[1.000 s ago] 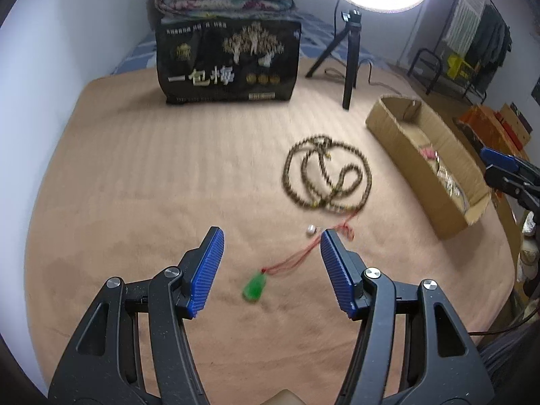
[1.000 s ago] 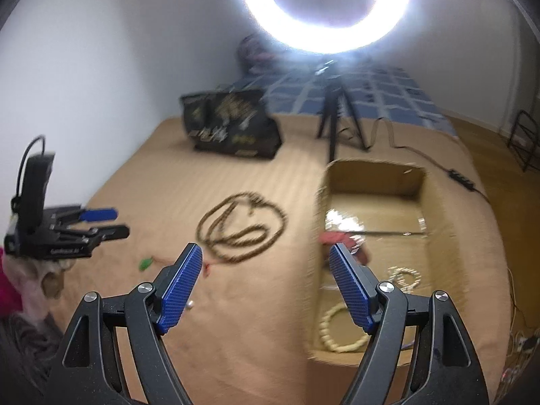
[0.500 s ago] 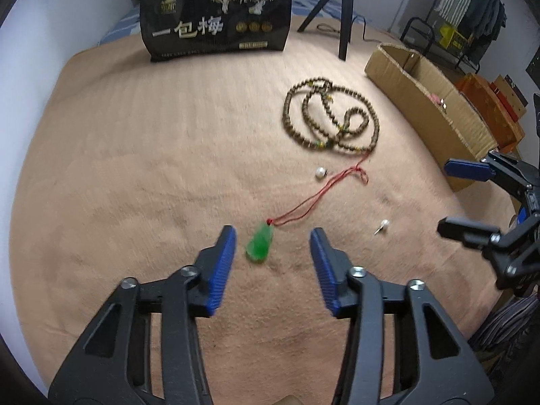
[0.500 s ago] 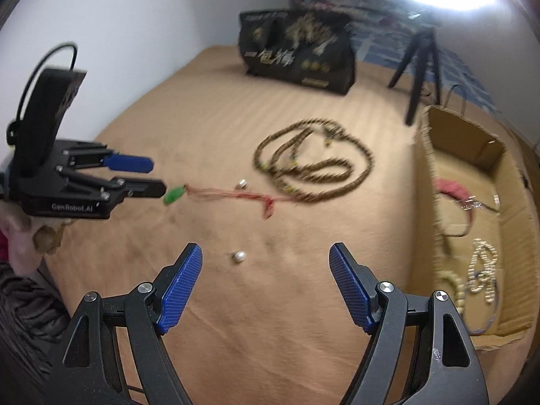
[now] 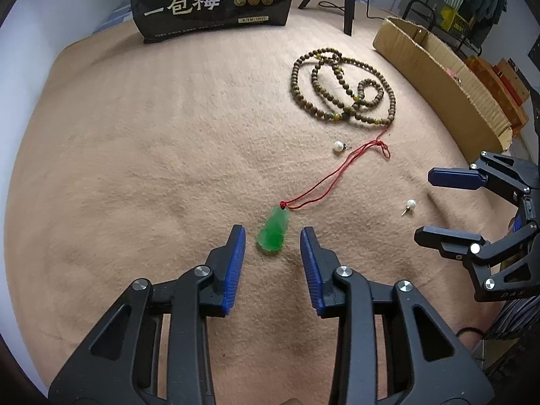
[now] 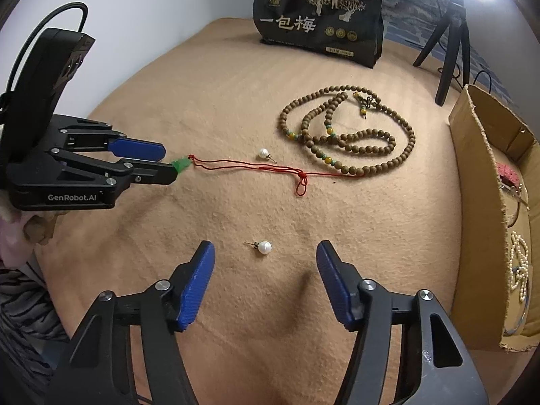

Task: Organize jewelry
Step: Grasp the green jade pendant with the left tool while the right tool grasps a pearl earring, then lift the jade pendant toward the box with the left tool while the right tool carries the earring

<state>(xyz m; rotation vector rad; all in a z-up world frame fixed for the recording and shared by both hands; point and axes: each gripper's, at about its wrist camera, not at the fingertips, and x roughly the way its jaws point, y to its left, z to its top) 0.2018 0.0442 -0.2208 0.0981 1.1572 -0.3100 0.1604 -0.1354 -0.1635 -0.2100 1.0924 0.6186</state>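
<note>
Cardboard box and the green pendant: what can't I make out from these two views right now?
- Cardboard box contents: left wrist view shows only its outer wall.
- Box in the right wrist view: far side cut off by the frame edge; the pearl strand is only partly seen.
- Green pendant: mostly hidden behind the left gripper fingers; contact unclear.

Glossy green pendant point(image 5: 273, 231), matt wooden beads point(image 5: 341, 89), fuzzy tan blanket point(image 5: 152, 155)
</note>
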